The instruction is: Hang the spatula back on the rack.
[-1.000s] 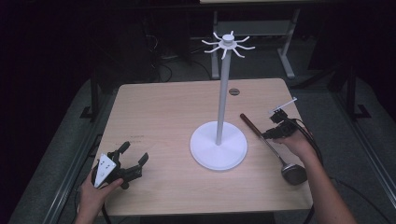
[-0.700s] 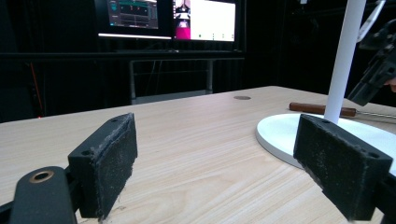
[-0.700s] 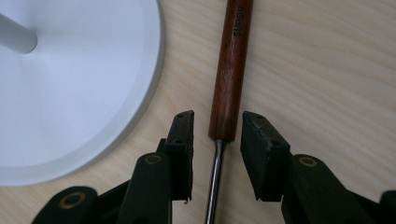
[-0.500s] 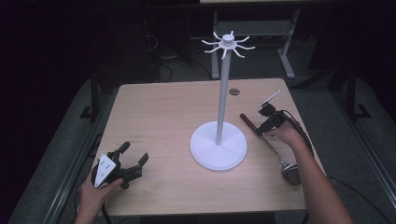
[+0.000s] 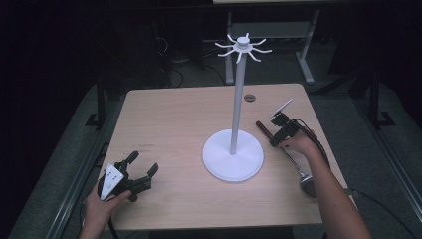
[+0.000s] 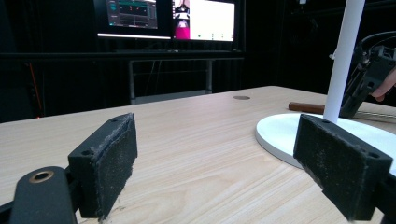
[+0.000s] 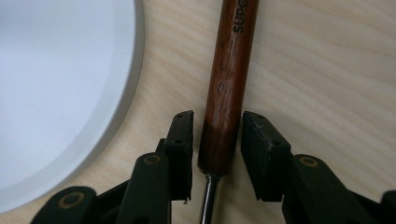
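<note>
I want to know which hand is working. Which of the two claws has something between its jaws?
The right claw: its jaws straddle the ladle's wooden handle beside the white stand base, with small gaps still showing. The left claw stands open over bare table.

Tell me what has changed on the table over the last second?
The right tongs moved along the brown wooden handle of the metal ladle and came down astride it; their jaws have just been closing, with a gap left on each side. The left tongs, white hook stand and ladle stayed put.

Table brightly lit from above, dark surroundings, sharp close-ups, soft shadows
</note>
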A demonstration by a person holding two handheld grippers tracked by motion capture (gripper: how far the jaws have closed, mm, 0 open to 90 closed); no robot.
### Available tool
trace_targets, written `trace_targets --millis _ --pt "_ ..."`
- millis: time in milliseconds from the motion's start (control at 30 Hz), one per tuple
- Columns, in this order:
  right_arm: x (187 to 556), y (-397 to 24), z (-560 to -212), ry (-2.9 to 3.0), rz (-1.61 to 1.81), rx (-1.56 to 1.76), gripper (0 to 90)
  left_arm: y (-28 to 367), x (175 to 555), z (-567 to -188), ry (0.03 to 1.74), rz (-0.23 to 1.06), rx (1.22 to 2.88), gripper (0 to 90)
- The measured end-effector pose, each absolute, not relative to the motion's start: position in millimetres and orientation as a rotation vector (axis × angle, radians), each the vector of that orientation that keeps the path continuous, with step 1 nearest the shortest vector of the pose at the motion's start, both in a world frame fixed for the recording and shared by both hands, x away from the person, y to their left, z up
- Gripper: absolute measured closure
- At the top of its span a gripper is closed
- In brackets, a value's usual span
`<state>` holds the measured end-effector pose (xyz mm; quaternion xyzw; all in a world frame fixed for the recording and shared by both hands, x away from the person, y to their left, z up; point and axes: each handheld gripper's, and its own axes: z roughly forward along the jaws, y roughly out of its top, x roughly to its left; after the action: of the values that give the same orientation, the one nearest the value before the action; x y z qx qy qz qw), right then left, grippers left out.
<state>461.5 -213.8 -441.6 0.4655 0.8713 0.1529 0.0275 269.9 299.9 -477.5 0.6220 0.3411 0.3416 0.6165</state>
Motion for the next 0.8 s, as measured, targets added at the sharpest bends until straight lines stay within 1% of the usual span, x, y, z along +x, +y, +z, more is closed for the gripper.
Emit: trace_targets --millis 200,600,800 --pt "461.2 -211.4 -442.4 2.684 0.454 1.421 69.4 299.9 269.9 -477.5 0.784 0.786 1.433 12.9" --pt "460.3 -210.0 -441.8 2.675 0.460 1.455 73.1 299.5 269.9 -477.5 0.783 0.785 1.430 12.9" --pt "459.4 -210.8 -438.8 2.657 0.464 1.447 73.2 299.3 269.9 -477.6 0.783 0.785 1.428 12.8"
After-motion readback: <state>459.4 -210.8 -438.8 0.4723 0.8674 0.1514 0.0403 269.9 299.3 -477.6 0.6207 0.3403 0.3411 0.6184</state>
